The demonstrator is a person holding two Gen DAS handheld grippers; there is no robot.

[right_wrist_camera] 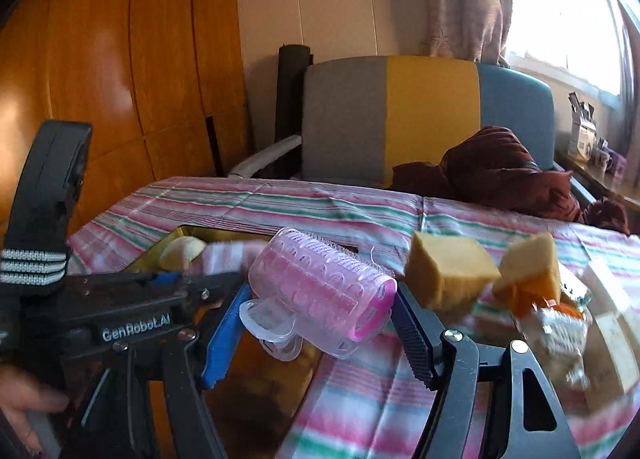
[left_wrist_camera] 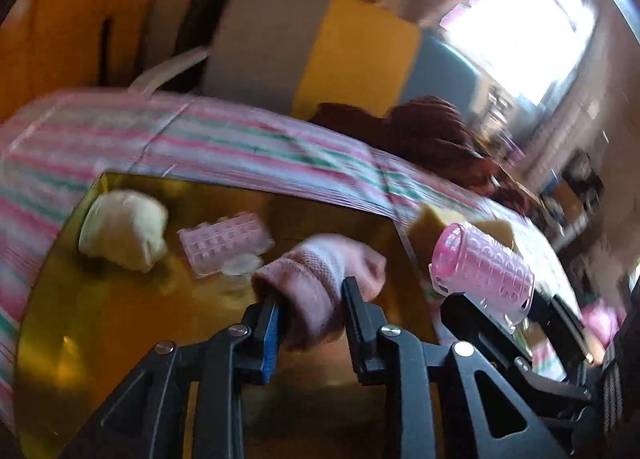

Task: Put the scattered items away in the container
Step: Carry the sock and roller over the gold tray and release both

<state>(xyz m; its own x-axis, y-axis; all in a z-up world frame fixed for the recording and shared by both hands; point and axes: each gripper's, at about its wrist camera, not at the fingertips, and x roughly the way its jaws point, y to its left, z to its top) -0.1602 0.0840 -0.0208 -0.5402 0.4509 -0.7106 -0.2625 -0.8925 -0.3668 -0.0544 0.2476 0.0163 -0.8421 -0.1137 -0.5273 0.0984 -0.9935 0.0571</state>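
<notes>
A yellow container [left_wrist_camera: 100,323] sits on the striped cloth; a cream rolled item [left_wrist_camera: 122,233] and a pink hair roller [left_wrist_camera: 224,245] lie in it. My left gripper [left_wrist_camera: 310,323] is shut on a pink-and-white sock [left_wrist_camera: 324,271] over the container. My right gripper [right_wrist_camera: 320,323] is shut on a second pink hair roller [right_wrist_camera: 320,291], held above the container's right edge; it also shows in the left wrist view [left_wrist_camera: 484,275]. The left gripper shows in the right wrist view [right_wrist_camera: 160,299].
Two yellow sponge blocks [right_wrist_camera: 448,271] [right_wrist_camera: 528,271] and a clear jar [right_wrist_camera: 560,331] lie on the striped cloth [right_wrist_camera: 360,215] to the right. A dark red garment [right_wrist_camera: 500,171] lies behind, before a grey, yellow and blue chair [right_wrist_camera: 400,115]. Wooden wall to the left.
</notes>
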